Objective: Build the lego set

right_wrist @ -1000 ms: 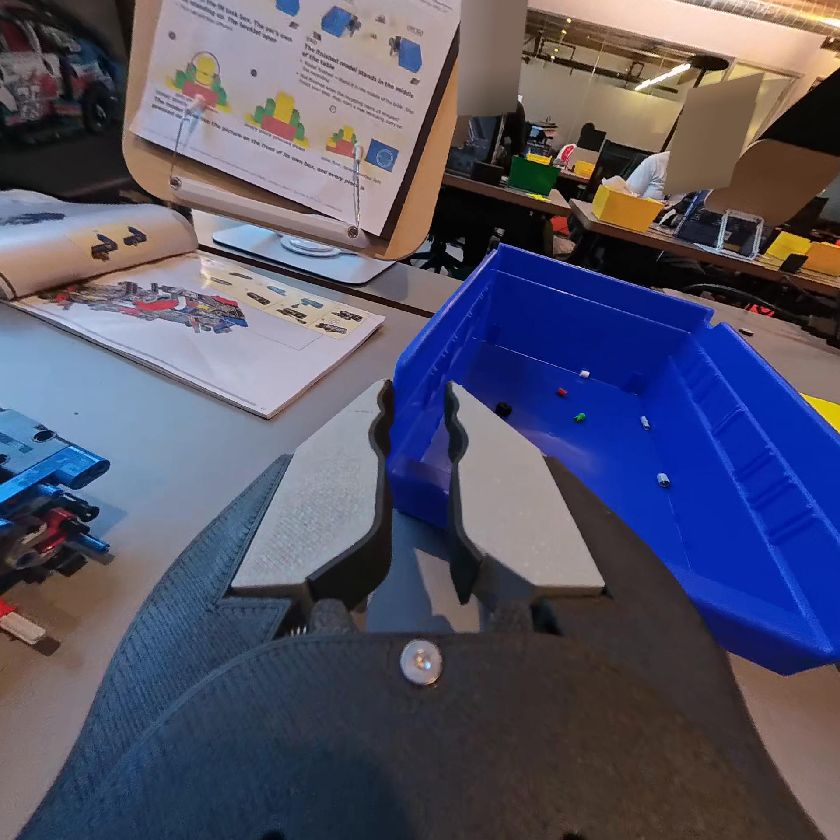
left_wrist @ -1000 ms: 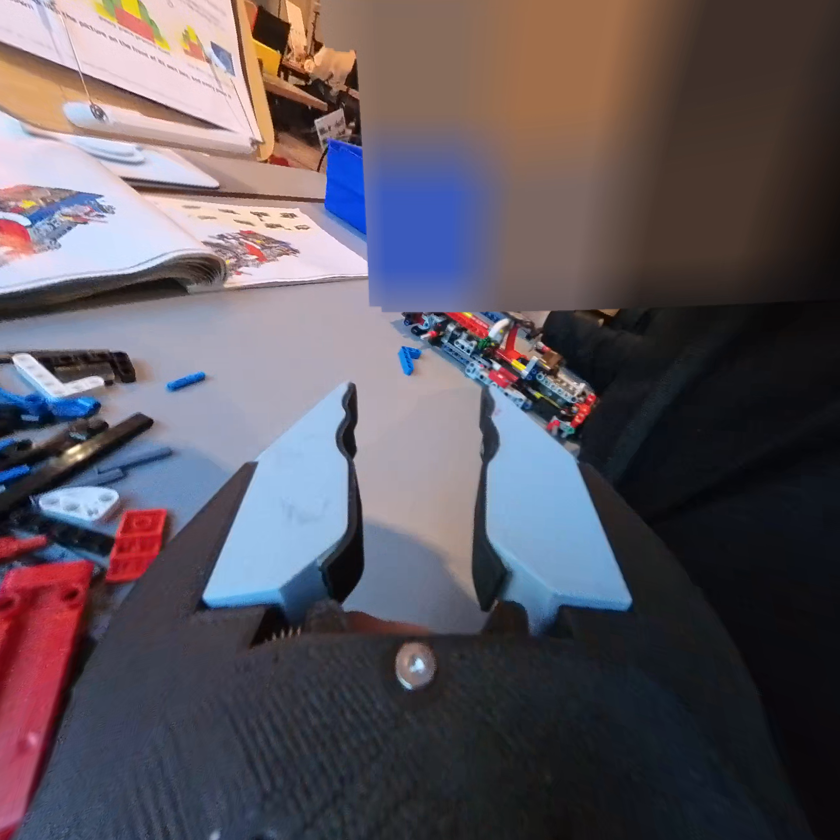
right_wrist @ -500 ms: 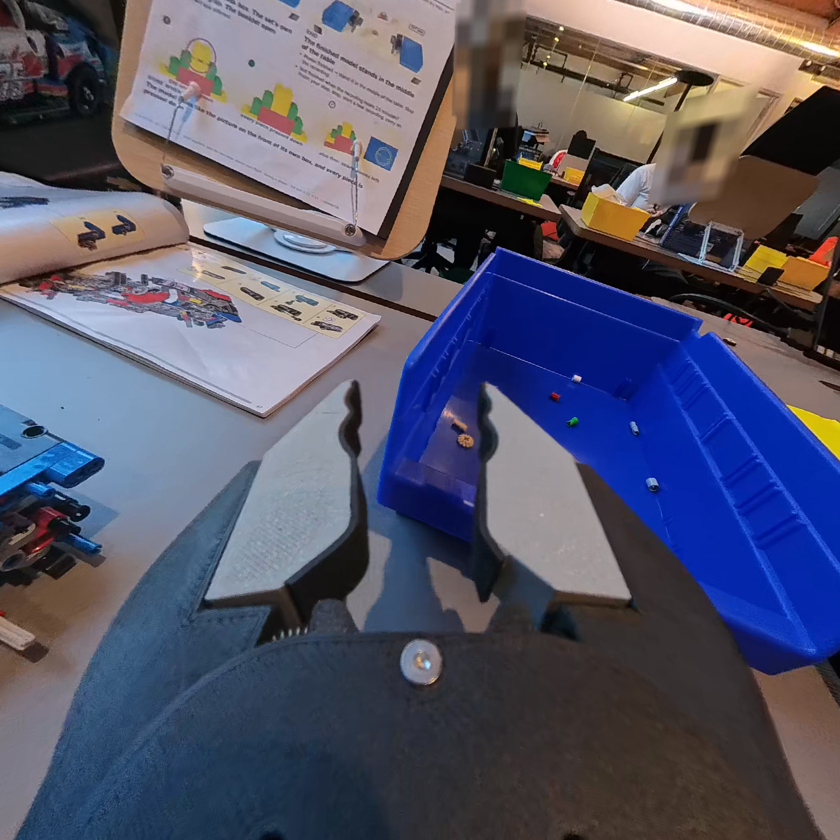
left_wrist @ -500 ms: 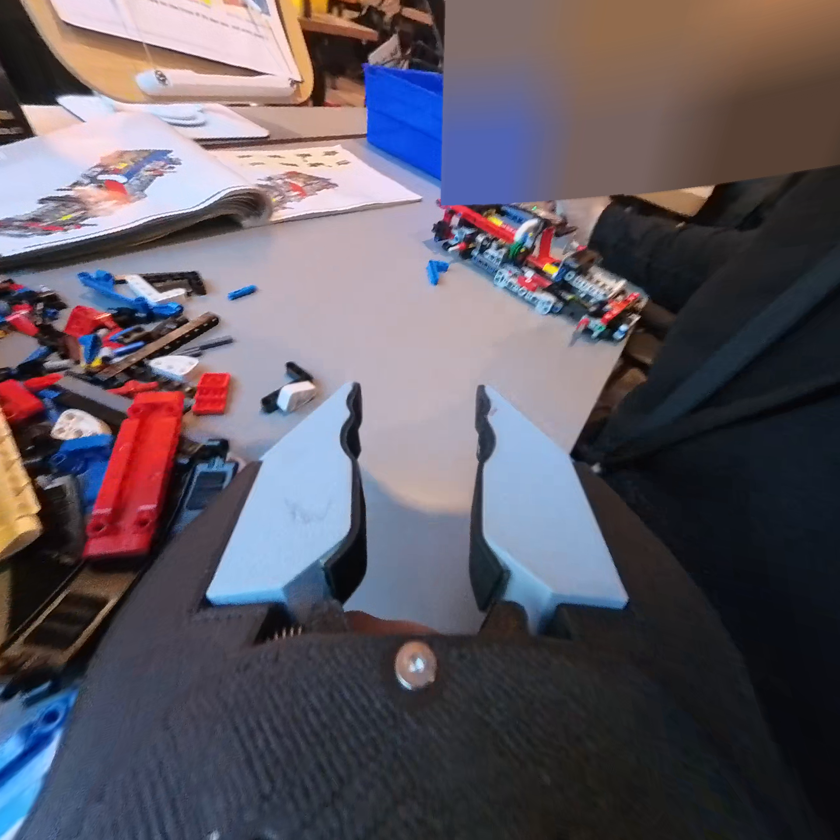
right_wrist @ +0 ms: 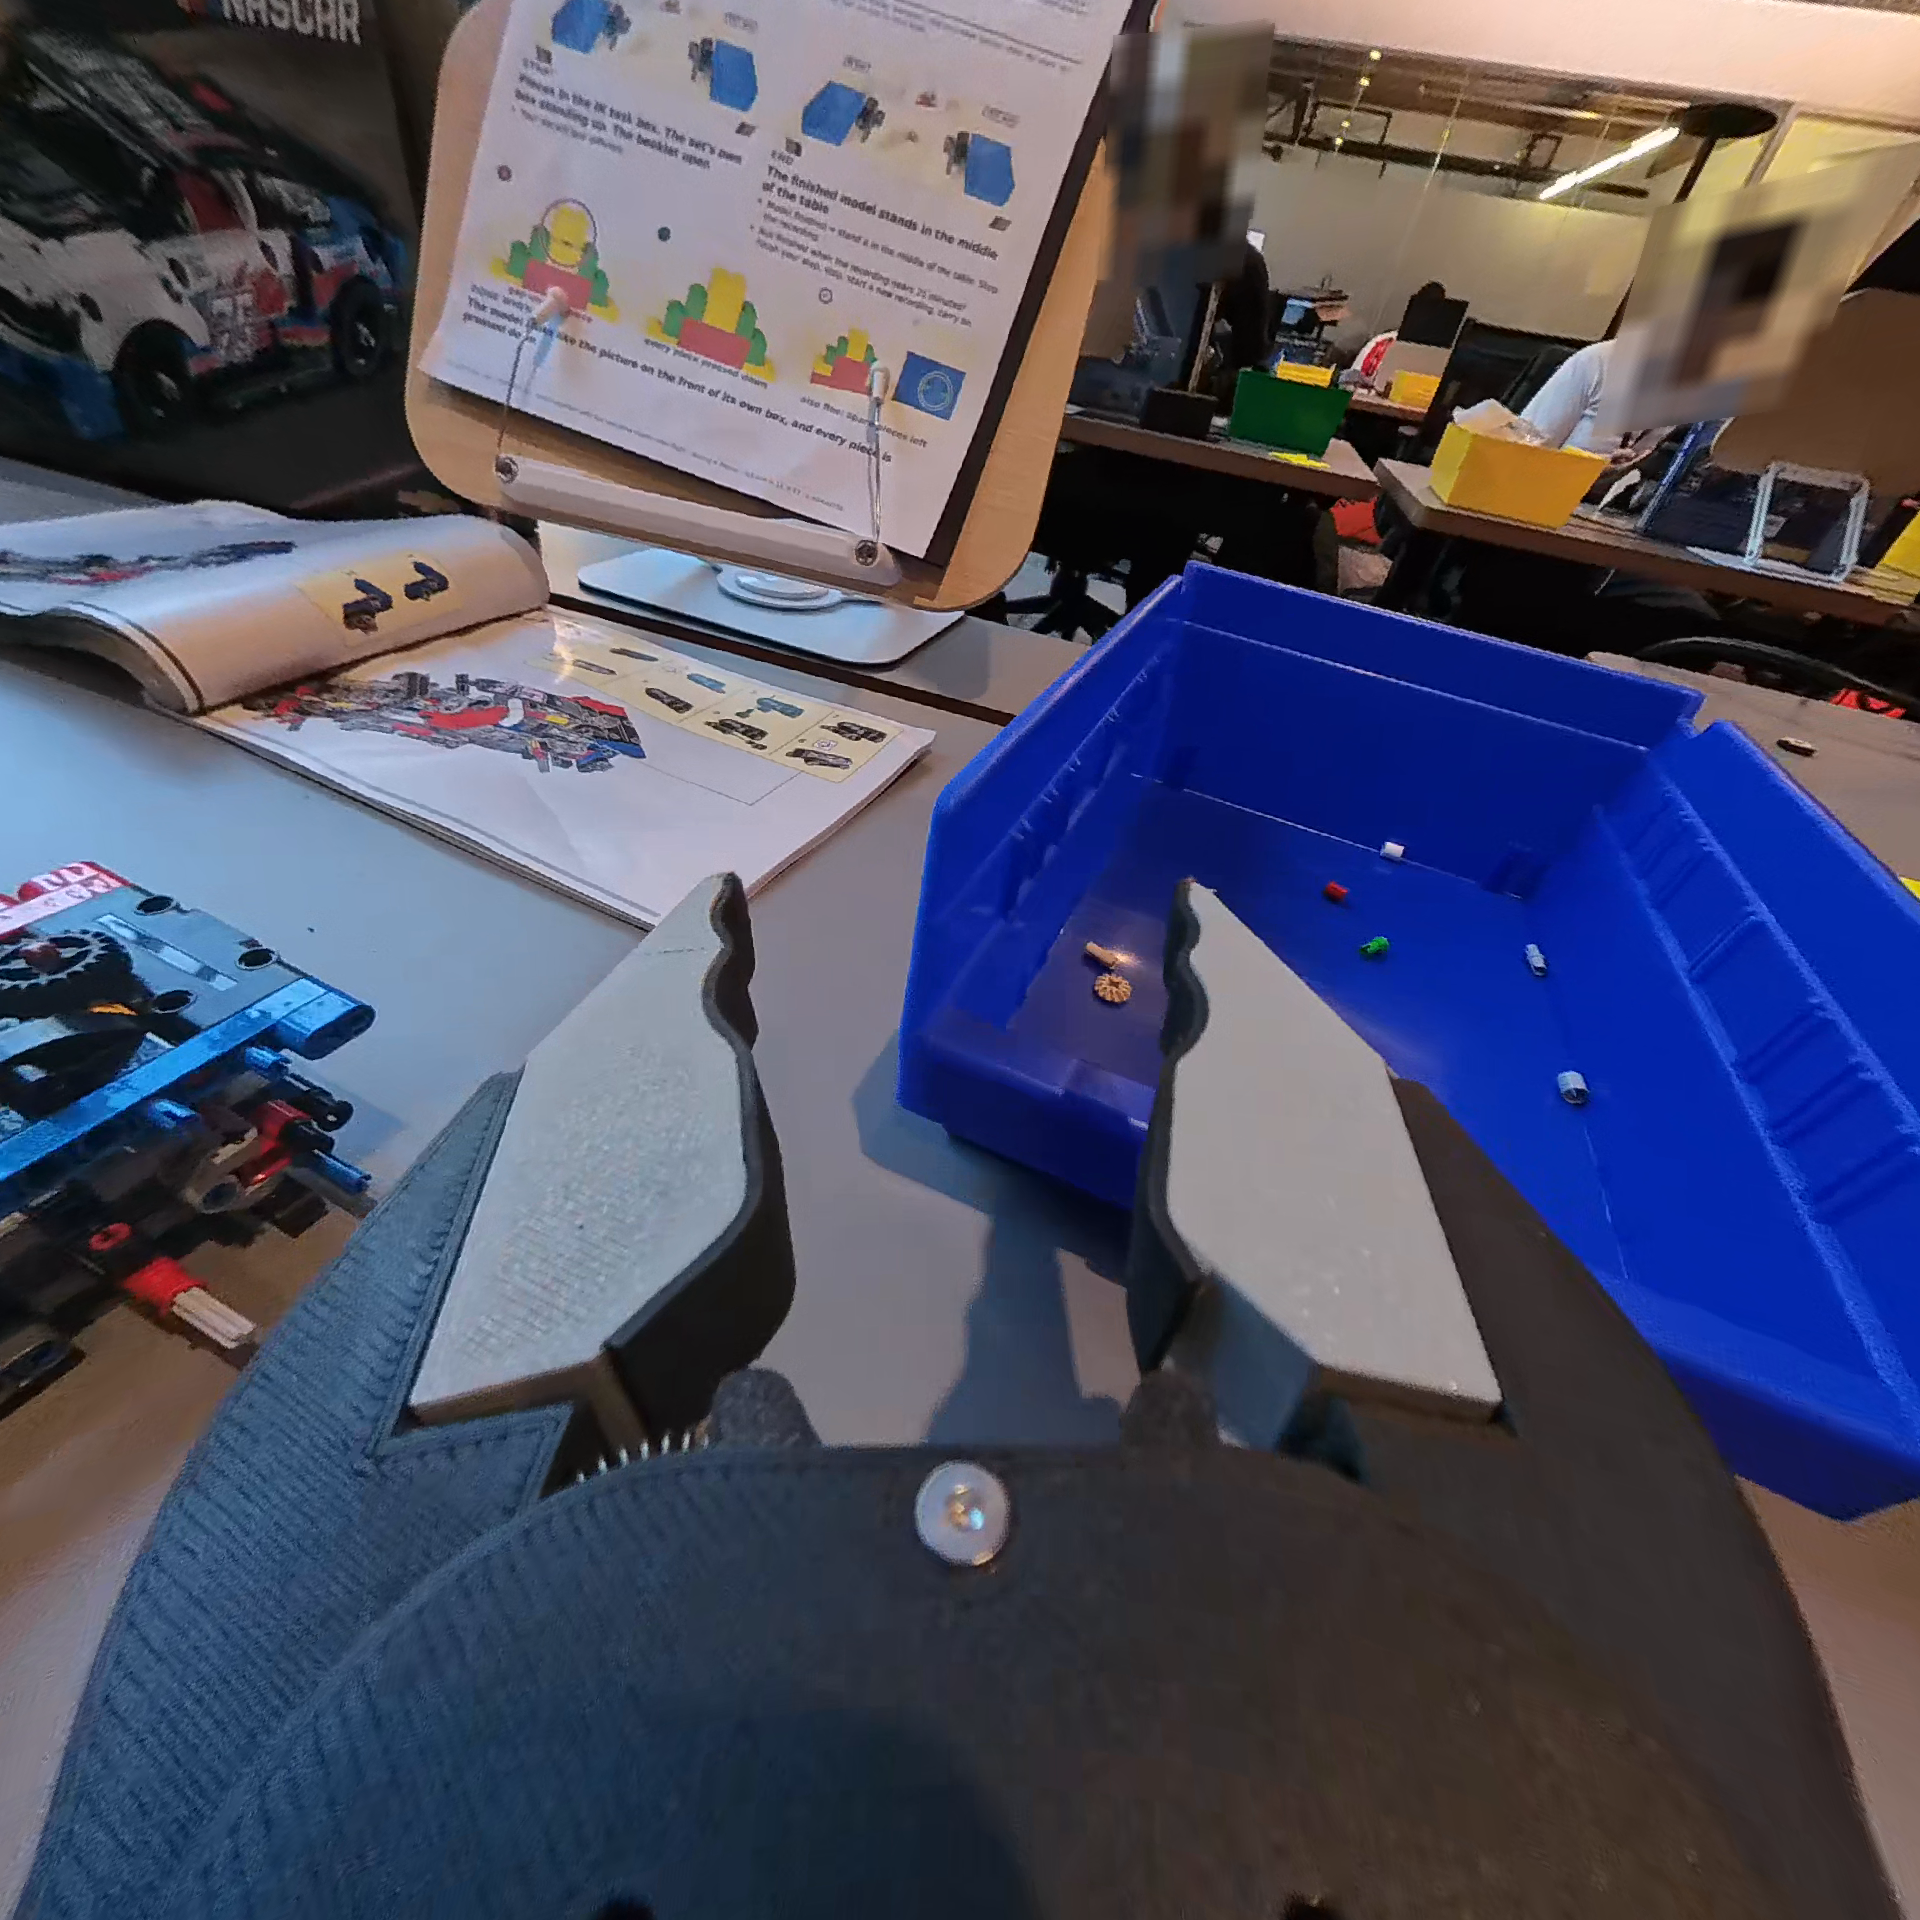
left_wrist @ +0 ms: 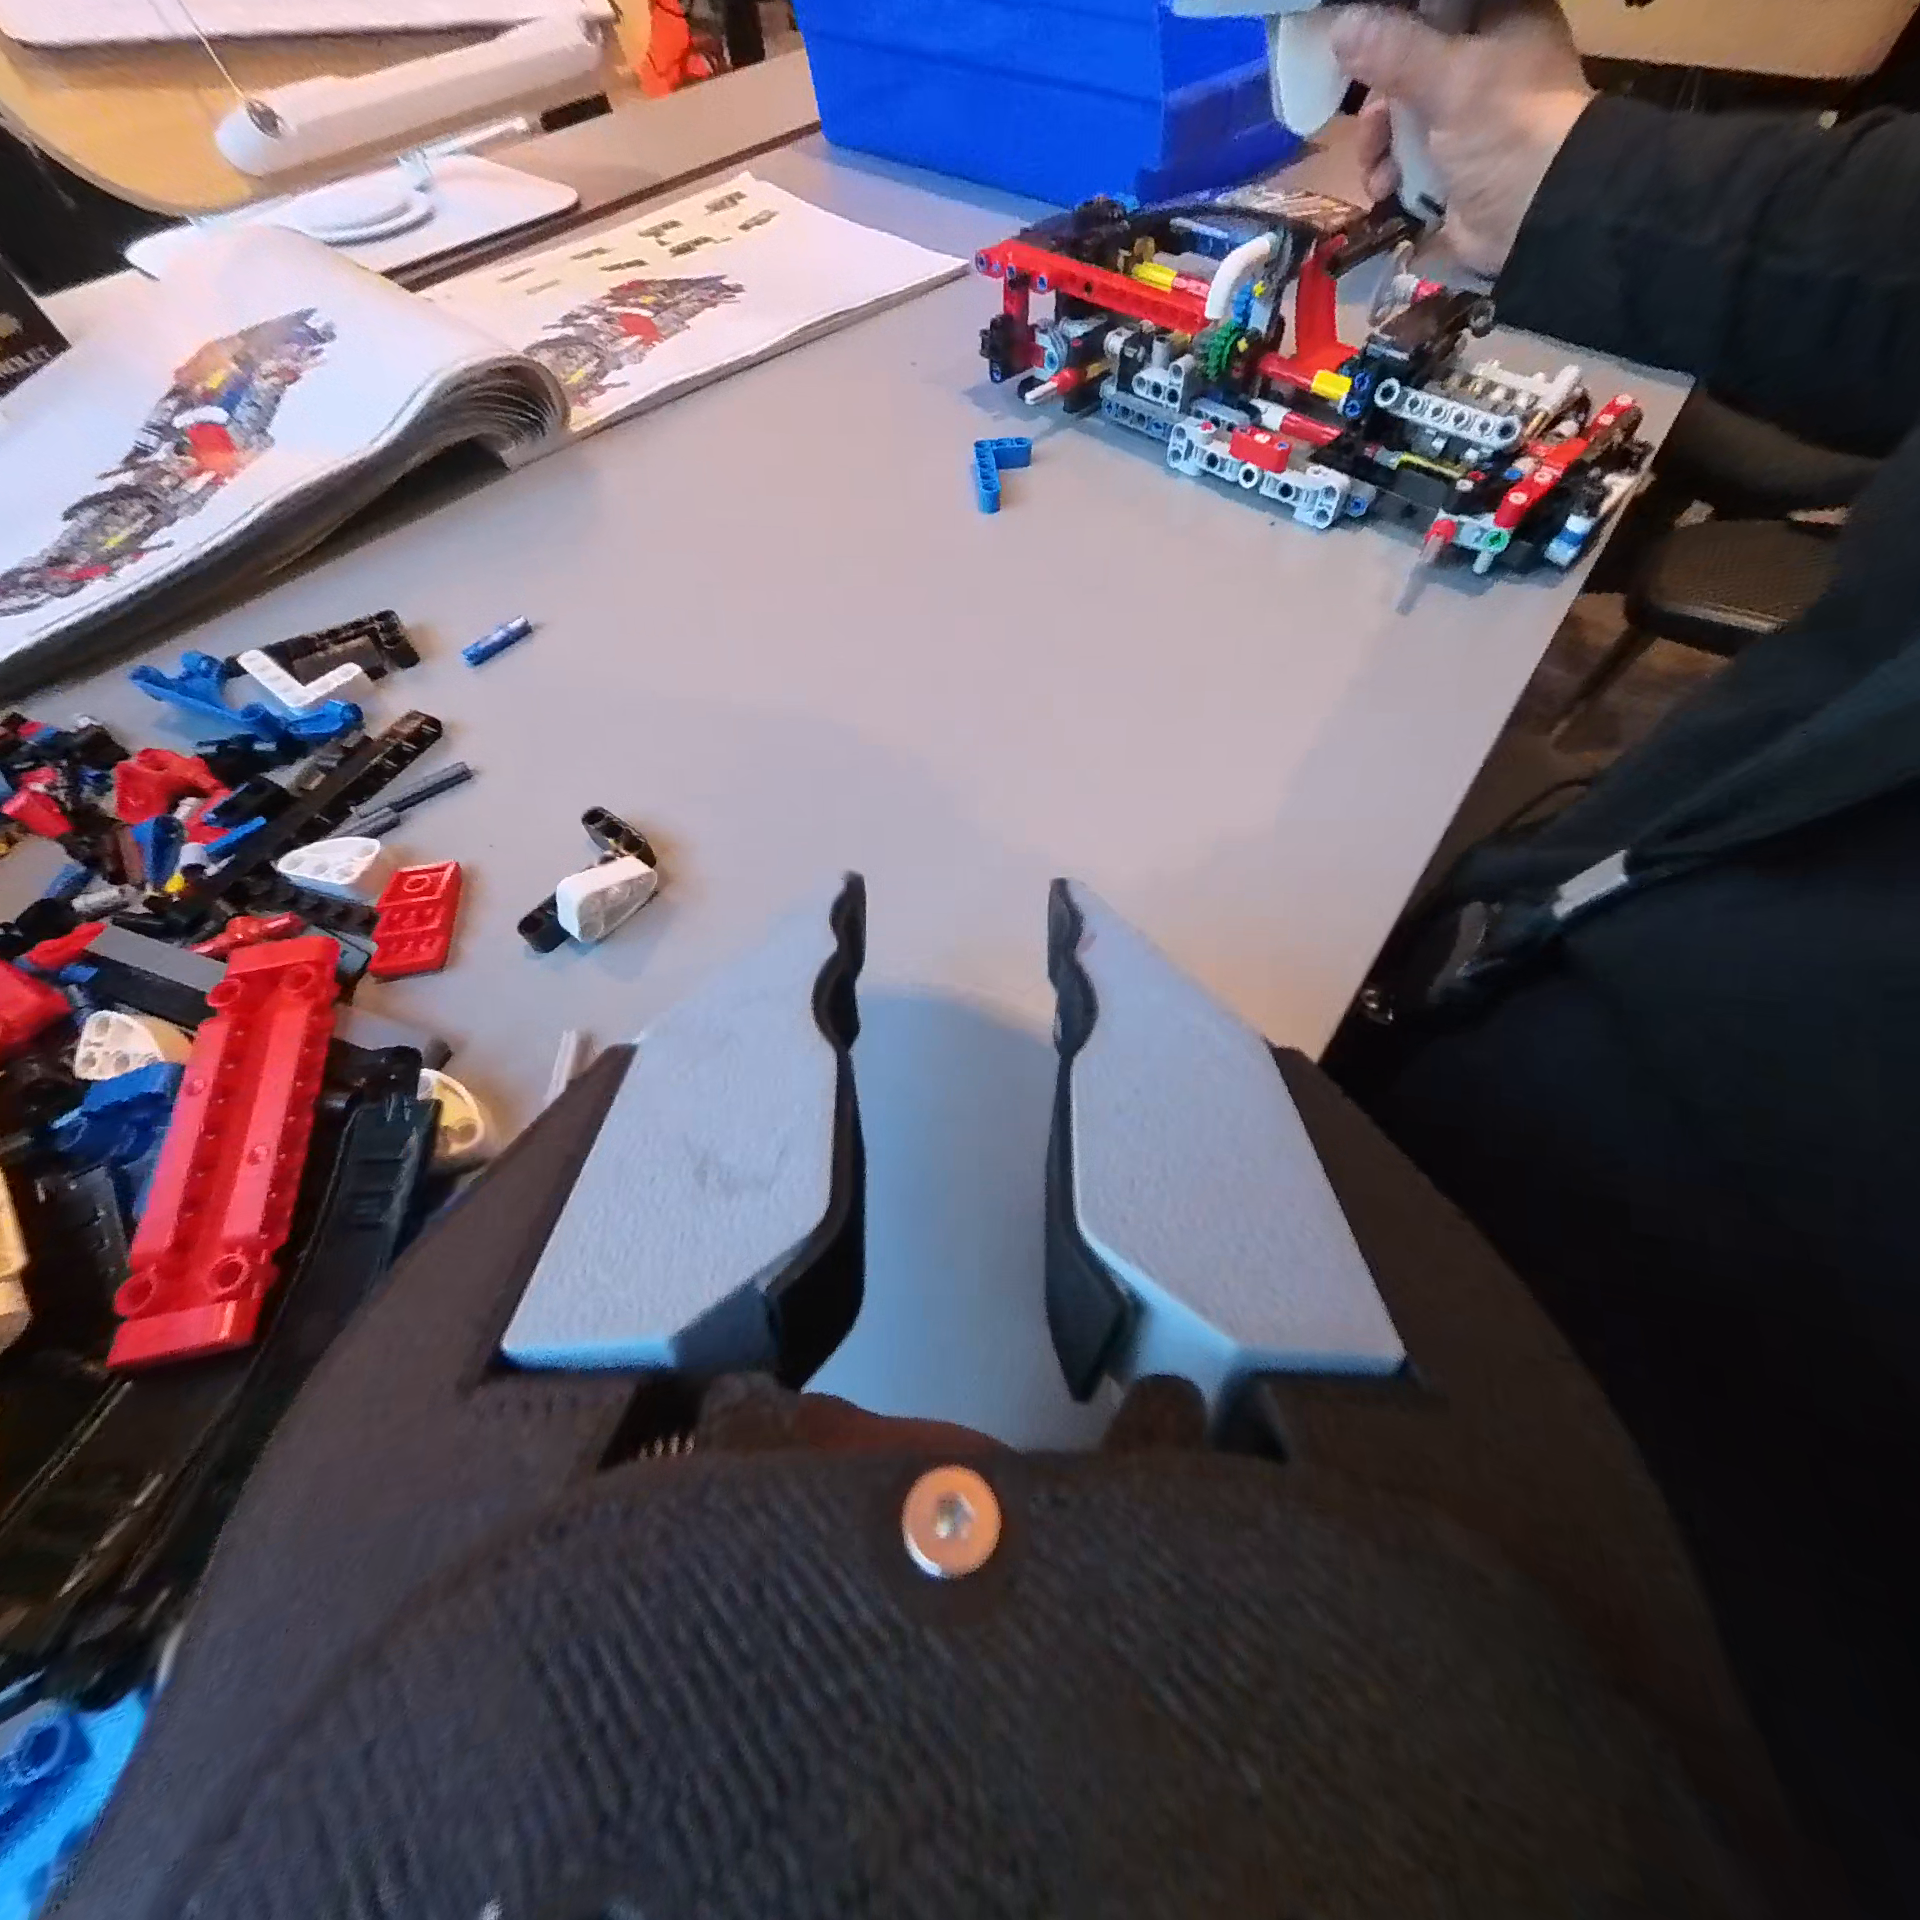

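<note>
Both jaws empty | left gripper (left_wrist: pixel 951 904) parted, over table (left_wrist: pixel 935 644) | right gripper (right_wrist: pixel 956 904) wide, at blue bin (right_wrist: pixel 1299 727)

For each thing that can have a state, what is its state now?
left gripper: open, empty
right gripper: open, empty
instruction booklet: lying open
blue bin: upright, a few small pieces inside
car model: partly built, on the table
loose pieces: scattered
</note>
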{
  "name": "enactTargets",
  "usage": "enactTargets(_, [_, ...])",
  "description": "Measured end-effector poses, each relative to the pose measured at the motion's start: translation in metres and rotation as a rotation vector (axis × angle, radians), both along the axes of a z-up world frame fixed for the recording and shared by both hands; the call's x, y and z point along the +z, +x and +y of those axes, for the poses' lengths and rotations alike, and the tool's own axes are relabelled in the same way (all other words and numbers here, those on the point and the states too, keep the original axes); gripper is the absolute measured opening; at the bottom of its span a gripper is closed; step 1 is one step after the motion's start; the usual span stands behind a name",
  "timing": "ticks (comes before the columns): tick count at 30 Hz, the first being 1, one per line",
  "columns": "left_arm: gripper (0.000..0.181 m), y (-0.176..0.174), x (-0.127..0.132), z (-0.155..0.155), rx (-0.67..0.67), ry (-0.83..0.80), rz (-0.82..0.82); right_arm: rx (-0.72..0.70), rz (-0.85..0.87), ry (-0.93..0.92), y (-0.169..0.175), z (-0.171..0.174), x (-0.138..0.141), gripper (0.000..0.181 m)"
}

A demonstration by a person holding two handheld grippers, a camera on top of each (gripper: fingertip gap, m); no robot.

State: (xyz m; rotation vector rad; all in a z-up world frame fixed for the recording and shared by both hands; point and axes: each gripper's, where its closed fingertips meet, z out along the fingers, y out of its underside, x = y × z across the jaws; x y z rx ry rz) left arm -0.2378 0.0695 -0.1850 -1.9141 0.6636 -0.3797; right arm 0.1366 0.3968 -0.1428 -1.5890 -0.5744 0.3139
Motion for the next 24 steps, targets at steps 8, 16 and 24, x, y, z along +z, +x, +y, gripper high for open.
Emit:
enactTargets(8, [0.034, -0.031, 0.014, 0.007, 0.017, 0.033, -0.067, -0.021, -0.07, 0.005, -0.006, 0.003, -0.005, 0.078])
enactTargets(16, [0.025, -0.03, 0.029, -0.002, -0.075, 0.048, -0.214, -0.066, -0.141, -0.012, -0.006, 0.009, -0.013, 0.076])
enactTargets(24, [0.026, -0.036, 0.031, 0.002, -0.057, 0.024, -0.281, -0.074, -0.123, -0.014, -0.004, 0.011, -0.012, 0.074])
